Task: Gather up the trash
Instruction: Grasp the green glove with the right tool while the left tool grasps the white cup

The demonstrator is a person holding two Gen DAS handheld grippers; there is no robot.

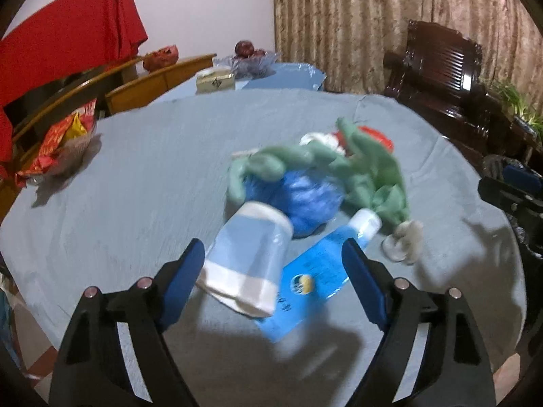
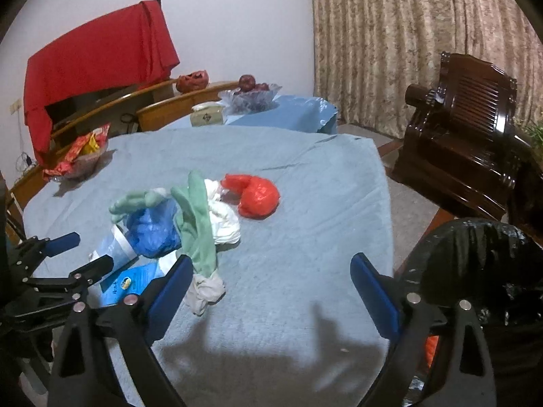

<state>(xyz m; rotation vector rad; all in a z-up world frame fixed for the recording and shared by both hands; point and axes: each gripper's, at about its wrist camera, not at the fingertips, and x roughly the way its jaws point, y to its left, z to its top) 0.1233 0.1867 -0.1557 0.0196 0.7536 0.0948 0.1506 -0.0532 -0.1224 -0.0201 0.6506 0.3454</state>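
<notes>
The left gripper is held with jaws apart around a pale blue paper cup lying on the bench. Green, blue, white and red trash is heaped mid-bench. The right gripper is likewise spread, beside the black-lined bin.

We see the trash gathered in one loose heap. A light blue paper cup with white bands lies on its side, partly over a flat blue packet. Behind the cup sits a crumpled blue plastic bag, and a green plastic bag drapes across it. A white crumpled bag lies beside a red plastic bag.
</notes>
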